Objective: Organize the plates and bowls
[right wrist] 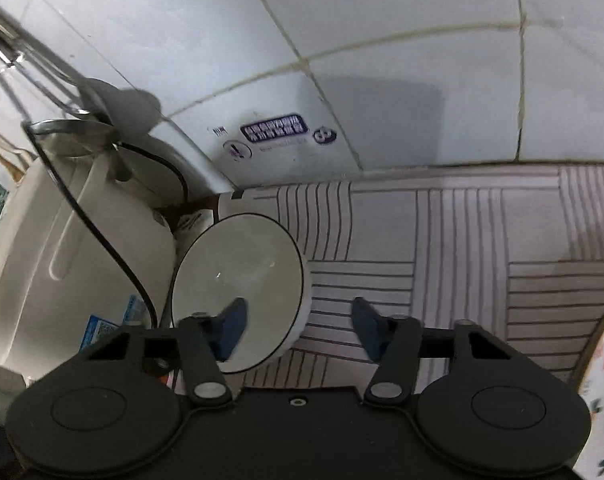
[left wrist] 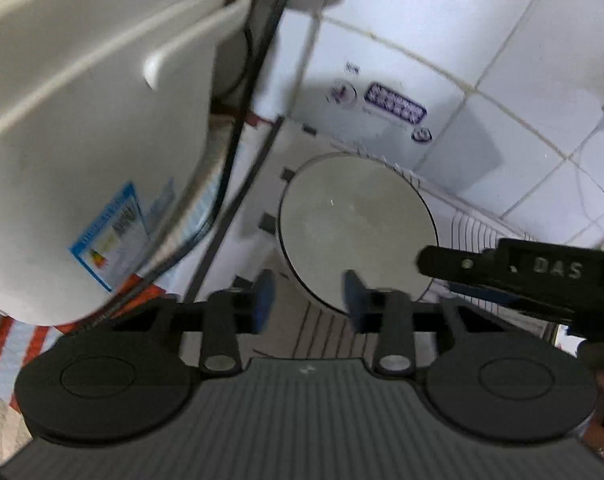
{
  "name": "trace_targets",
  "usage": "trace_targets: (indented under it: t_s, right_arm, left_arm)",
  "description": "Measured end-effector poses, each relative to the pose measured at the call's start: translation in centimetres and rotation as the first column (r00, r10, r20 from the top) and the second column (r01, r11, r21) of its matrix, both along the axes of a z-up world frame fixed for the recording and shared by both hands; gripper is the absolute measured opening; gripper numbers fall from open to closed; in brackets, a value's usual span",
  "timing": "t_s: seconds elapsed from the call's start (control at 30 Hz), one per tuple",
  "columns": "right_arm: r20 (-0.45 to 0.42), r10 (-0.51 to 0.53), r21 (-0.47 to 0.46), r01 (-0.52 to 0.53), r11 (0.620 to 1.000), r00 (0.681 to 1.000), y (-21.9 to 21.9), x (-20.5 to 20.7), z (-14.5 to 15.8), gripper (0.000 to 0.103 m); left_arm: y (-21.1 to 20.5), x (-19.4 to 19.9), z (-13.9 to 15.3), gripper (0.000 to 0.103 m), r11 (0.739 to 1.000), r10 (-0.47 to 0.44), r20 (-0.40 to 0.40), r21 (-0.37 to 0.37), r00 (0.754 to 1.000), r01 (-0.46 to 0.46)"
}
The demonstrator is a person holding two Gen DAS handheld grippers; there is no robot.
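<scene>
Both pairs of jaws stand apart with nothing pressed between them. On the right gripper [right wrist: 300, 322] one blue pad sits over the inside of the bowl and the other outside its wall, so the rim lies between the jaws without either pad clearly touching it. On the left gripper [left wrist: 308, 296] the blue-padded jaws are narrower, just beside the bowl's near rim, and grip nothing.

Largest in view is the cream plastic rice cooker [right wrist: 74, 264], with a blue label low on its side and a black cord [right wrist: 102, 236] draped across it. It stands to the left of the bowl, very close; whether they touch cannot be told.

Under everything lies the white tabletop covering with dark line patterns [right wrist: 462, 240], running back to a white tiled wall [right wrist: 382, 20] that bears purple stickers [right wrist: 273, 127].

The white round bowl with a thin dark rim [right wrist: 238, 276] rests on that tabletop, tilted so its hollow faces the cameras.
</scene>
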State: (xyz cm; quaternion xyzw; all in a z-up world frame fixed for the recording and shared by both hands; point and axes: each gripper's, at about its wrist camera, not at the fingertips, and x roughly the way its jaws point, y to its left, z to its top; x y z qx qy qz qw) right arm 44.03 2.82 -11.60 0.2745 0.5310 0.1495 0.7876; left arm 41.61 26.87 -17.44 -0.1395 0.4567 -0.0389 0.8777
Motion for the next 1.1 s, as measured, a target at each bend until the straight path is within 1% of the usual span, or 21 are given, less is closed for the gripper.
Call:
trace_targets:
  t_s: [0.03, 0.07, 0.1, 0.17, 0.2, 0.23, 0.3, 0.33, 0.37, 0.43, 0.53, 0.63, 0.7, 0.77, 0.93, 1.1]
  right_arm:
    - [-0.017, -0.006, 0.020, 0.006, 1.000, 1.000, 0.2, 0.0, -0.3, 0.040]
    - [-0.045, -0.014, 0.028, 0.015, 0.999, 0.999, 0.4, 0.0, -0.6, 0.040]
    - [-0.057, -0.025, 0.019, 0.026, 0.999, 0.998, 0.7, 0.0, -0.8, 0.040]
    - [-0.046, -0.044, -0.035, 0.043, 0.998, 0.998, 1.2, 0.0, -1.1, 0.042]
    - [-0.049, -0.050, -0.043, 0.048, 0.998, 0.998, 1.3, 0.2, -1.4, 0.042]
    - [-0.062, -0.059, -0.036, 0.057, 0.998, 0.996, 1.4, 0.3, -1.8, 0.042]
    - [-0.090, -0.084, -0.023, 0.082, 0.996, 0.992, 1.3, 0.8, -2.7, 0.038]
    - [-0.096, -0.094, -0.023, 0.092, 0.995, 0.991, 1.4, 1.0, -3.0, 0.024]
    - [-0.096, -0.092, 0.007, 0.093, 0.996, 0.991, 1.4, 1.2, -3.2, 0.013]
    - [-0.097, -0.097, 0.010, 0.099, 0.995, 0.991, 1.5, 1.2, -2.9, 0.013]
    - [-0.065, -0.094, 0.000, 0.094, 0.996, 0.993, 1.5, 0.5, -2.1, 0.013]
    - [-0.048, -0.090, 0.028, 0.091, 0.995, 0.995, 0.6, -0.3, -1.0, 0.013]
    - [-0.032, -0.088, 0.044, 0.090, 0.995, 0.996, 0.1, -1.0, 0.3, 0.013]
    - [0.000, -0.079, 0.039, 0.079, 0.996, 0.997, -0.2, -1.9, 1.9, 0.013]
    - [0.062, -0.072, 0.028, 0.070, 0.997, 0.996, -1.3, -4.4, 5.4, 0.014]
    - [0.131, -0.072, 0.003, 0.073, 0.997, 0.989, -2.7, -7.9, 8.2, 0.014]
  left_arm:
    - [0.0, 0.1, -0.2, 0.032, 1.000, 0.001, 0.002, 0.002, 1.000, -0.001]
    - [-0.1, 0.2, -0.4, 0.029, 1.000, 0.005, 0.001, 0.004, 1.000, -0.005]
    - [-0.1, 0.5, -0.7, 0.027, 1.000, 0.008, -0.003, 0.001, 1.000, -0.008]
    - [0.3, 0.8, -1.1, 0.027, 0.999, 0.027, -0.010, -0.018, 1.000, -0.027]
    - [0.5, 1.2, -1.4, 0.027, 0.999, 0.034, -0.015, -0.027, 0.999, -0.035]
    - [0.7, 1.6, -1.7, 0.027, 0.998, 0.046, -0.017, -0.033, 0.999, -0.046]
    - [1.1, 2.1, -2.4, 0.025, 0.997, 0.065, -0.012, -0.052, 0.998, -0.065]
    - [1.3, 2.1, -2.6, 0.017, 0.995, 0.069, -0.002, -0.074, 0.998, -0.069]
    - [1.4, 2.2, -2.8, 0.013, 0.994, 0.072, 0.002, -0.086, 0.997, -0.072]
    - [1.2, 1.9, -2.9, 0.014, 0.995, 0.063, -0.018, -0.073, 0.998, -0.065]
    - [0.5, 0.8, -2.1, 0.014, 0.999, 0.032, -0.001, -0.035, 0.999, -0.032]
    - [0.1, -0.8, -0.3, 0.014, 1.000, 0.012, 0.029, -0.016, 1.000, -0.012]
    - [-0.3, -2.1, 1.3, 0.014, 1.000, -0.001, 0.057, 0.006, 0.998, 0.001]
    - [-0.6, -3.1, 2.7, 0.014, 1.000, -0.014, 0.073, 0.024, 0.997, 0.012]
    - [-1.3, -5.8, 5.6, 0.014, 0.998, -0.055, 0.087, 0.022, 0.995, 0.053]
    - [-2.4, -8.6, 7.5, 0.014, 0.995, -0.101, 0.095, 0.029, 0.990, 0.099]
